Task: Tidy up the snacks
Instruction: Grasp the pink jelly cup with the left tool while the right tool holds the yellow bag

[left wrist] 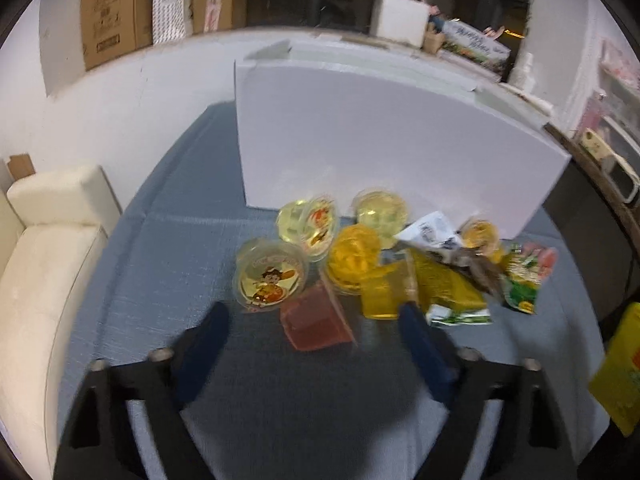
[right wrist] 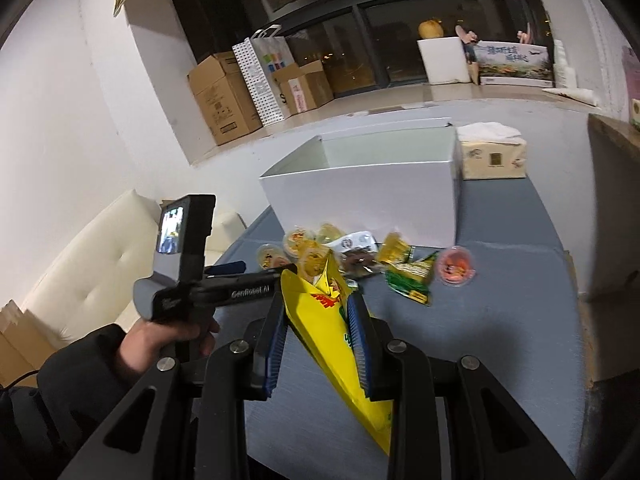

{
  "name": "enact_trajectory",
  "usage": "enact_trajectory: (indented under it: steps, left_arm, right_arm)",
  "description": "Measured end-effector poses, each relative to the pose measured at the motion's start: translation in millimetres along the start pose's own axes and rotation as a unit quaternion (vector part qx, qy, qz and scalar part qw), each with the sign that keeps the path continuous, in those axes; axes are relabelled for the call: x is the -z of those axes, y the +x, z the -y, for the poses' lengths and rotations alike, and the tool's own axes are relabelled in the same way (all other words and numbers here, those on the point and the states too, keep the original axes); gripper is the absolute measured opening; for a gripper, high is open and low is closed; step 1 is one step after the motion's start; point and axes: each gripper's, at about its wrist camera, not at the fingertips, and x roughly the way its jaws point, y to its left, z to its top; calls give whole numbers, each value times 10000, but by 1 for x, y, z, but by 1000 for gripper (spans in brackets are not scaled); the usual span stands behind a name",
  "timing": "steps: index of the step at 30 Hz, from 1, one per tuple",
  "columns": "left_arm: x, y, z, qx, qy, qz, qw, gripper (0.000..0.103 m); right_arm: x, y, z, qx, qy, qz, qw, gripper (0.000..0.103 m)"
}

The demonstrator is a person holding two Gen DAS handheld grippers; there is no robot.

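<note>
Snacks (left wrist: 380, 264) are lying heaped on the blue-grey worktop (left wrist: 168, 264), just in front of the open white box (right wrist: 360, 184).

Right gripper (right wrist: 318, 322) is pinching a yellow snack bag (right wrist: 320, 320), jaws narrow, bag standing edge-on above the worktop.

Left gripper (left wrist: 314, 320) is hanging over the near edge of the heap, jaws fairly wide, nothing pressed between them; a flat reddish pack (left wrist: 316, 322) is lying in the gap, unheld.

Risks, as judged:
- Glossy bag film is looking slippery, with only a small part clamped; it could slide or sag out on the way to the box.
- Round jelly cups (left wrist: 270, 278) are crowding together; closing on one could nudge its neighbours and roll them.
- Crinkled green sachet (left wrist: 524, 276) is overlapping others and could drag along.

Cups are clear, rigid plastic with printed foil lids.
</note>
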Motion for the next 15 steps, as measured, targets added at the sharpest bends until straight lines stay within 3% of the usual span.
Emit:
enact_trajectory:
  steps: [4,7,10,15]
  left_arm:
    - [1,14,-3,155,-78,-198,9997,37]
    - [2,8,-8,404,-182,-154,9989,35]
    - [7,-5,-7,427,2,4,9991,35]
    - [18,-55,3,681,177,431,9966,35]
  right_arm:
    - [0,-1,4,-33,54,30,10000,32]
    - [2,-1,2,-60,20,32,10000,32]
    - [4,3,2,-100,19,0,9999,32]
    - [7,8,-3,-179,12,-25,9998,32]
